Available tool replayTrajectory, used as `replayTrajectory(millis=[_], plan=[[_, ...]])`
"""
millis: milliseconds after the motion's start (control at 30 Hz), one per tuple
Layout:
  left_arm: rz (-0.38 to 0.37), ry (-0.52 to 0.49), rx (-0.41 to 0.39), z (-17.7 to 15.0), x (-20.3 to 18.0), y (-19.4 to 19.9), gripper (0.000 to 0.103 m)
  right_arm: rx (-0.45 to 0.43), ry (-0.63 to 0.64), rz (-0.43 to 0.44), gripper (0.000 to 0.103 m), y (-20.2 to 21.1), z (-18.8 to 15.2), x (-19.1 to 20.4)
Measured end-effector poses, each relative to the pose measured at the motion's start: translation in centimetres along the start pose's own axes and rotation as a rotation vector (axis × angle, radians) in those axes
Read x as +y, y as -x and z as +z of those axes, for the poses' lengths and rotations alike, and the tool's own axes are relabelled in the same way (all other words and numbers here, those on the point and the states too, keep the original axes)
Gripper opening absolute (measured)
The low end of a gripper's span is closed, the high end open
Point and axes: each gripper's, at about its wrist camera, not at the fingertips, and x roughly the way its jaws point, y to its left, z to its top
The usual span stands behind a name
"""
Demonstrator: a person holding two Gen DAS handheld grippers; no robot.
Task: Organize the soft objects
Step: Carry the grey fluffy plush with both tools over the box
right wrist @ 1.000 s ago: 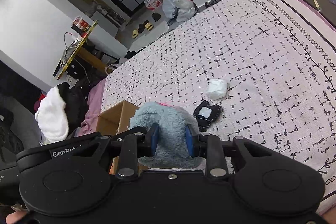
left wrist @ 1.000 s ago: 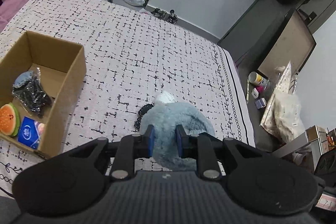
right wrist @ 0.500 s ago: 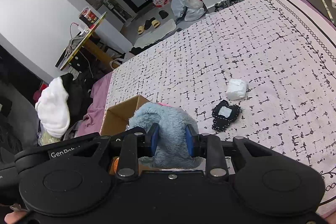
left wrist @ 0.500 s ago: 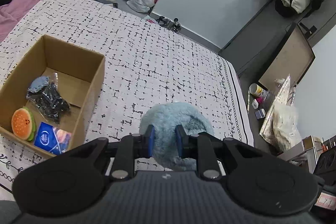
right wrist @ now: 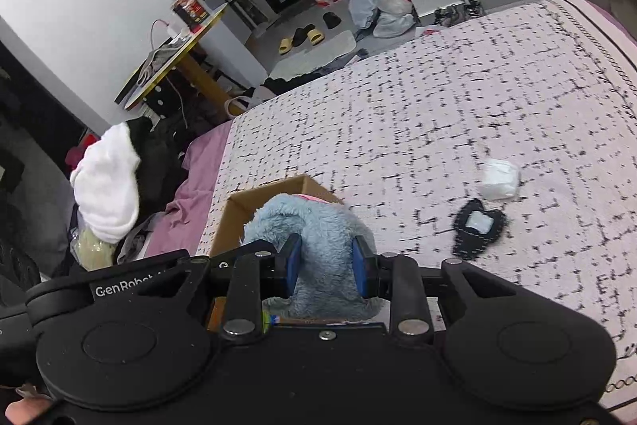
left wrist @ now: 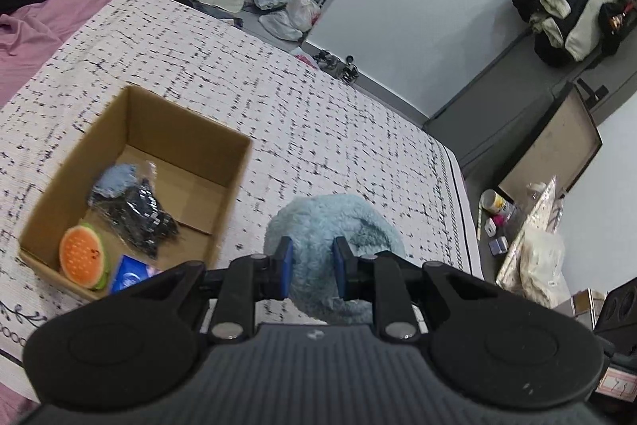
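Note:
Both grippers are shut on one fluffy light-blue plush (left wrist: 334, 226), which also shows in the right wrist view (right wrist: 314, 222). My left gripper (left wrist: 312, 267) holds it above the bed, just right of an open cardboard box (left wrist: 239, 162). My right gripper (right wrist: 324, 271) holds its other side, with the box's rim (right wrist: 274, 188) behind it. The box holds an orange slice-shaped toy (left wrist: 81, 257), a black bagged bundle (left wrist: 135, 214), a blue-grey soft item (left wrist: 115, 178) and a blue packet (left wrist: 129, 275). A white soft bundle (right wrist: 499, 178) and a black pouch (right wrist: 479, 228) lie on the bed.
The bed has a white spread with black dashes (left wrist: 278, 98) and a pink sheet (left wrist: 43, 10) at its left. Right of the bed stand a nightstand with jars (left wrist: 493, 202) and bags (left wrist: 541, 261). Clothes (right wrist: 107, 182) are heaped beside the bed.
Both grippers have lifted the blue plush off the bed and carried it left towards the box. The white bundle and black pouch stayed on the bed.

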Motion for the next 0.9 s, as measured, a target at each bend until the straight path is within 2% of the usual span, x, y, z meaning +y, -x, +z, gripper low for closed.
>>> replayTrajectory(millis=[433, 900], plan=[[0.022, 0.041, -0.049, 3.1, 4.2, 1.4, 0.019, 0.019, 0.038, 0.027, 0.028, -3.6, 0.6, 4.6], [0.070, 0.094, -0.068, 6.5, 8.5, -0.3, 0.017, 0.071, 0.062, 0.036, 0.029, -9.4, 2.0, 7.6]])
